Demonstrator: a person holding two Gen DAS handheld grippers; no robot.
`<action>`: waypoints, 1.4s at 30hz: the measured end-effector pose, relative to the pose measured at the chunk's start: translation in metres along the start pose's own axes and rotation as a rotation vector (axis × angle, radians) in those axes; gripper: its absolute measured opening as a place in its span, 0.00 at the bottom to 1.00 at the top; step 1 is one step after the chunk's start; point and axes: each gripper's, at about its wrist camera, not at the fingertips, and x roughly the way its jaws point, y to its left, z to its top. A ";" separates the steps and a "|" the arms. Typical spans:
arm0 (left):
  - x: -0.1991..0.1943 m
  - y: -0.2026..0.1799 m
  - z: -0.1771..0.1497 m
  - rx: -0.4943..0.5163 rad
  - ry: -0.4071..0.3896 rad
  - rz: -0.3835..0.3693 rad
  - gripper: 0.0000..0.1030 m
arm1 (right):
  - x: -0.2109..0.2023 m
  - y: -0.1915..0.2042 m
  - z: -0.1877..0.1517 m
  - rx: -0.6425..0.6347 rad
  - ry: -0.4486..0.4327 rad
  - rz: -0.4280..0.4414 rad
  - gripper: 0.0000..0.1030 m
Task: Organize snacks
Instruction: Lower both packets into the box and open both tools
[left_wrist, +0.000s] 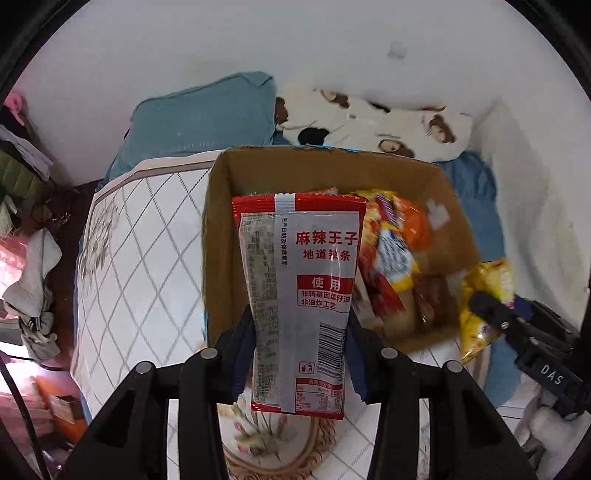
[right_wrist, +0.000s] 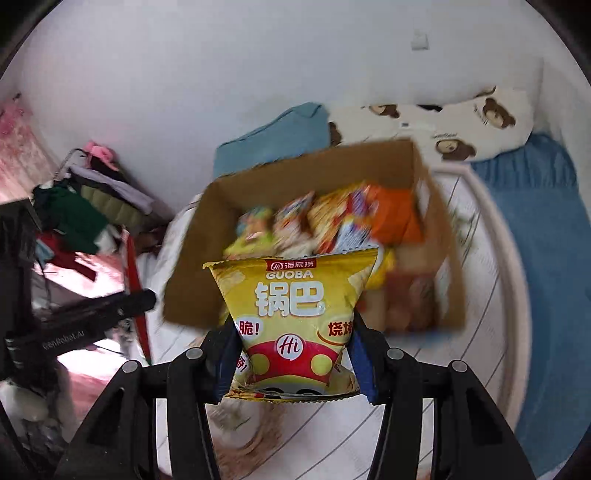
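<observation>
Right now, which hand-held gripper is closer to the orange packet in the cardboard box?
Probably right, though it is close. The right hand-held gripper, clamping a yellow snack bag, hangs just before the box near the orange packet. The left hand-held gripper, clamping a red-and-silver packet, hangs before the box's opposite side.

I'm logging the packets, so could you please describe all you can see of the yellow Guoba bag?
The Guoba bag is glossy yellow plastic with crimped seams, white characters and a red patch marked "Hi". It stands upright, pinched at both sides between the right tongs, above the quilt, in front of the box.
</observation>
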 end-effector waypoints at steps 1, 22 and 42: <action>0.011 0.001 0.011 0.007 0.019 0.020 0.40 | 0.010 -0.005 0.012 0.005 0.011 -0.018 0.53; 0.096 0.013 0.049 -0.093 0.150 0.064 0.95 | 0.154 -0.036 0.062 -0.023 0.229 -0.207 0.97; 0.022 -0.007 -0.020 -0.096 -0.117 0.097 0.95 | 0.080 -0.009 0.014 -0.078 0.039 -0.250 0.97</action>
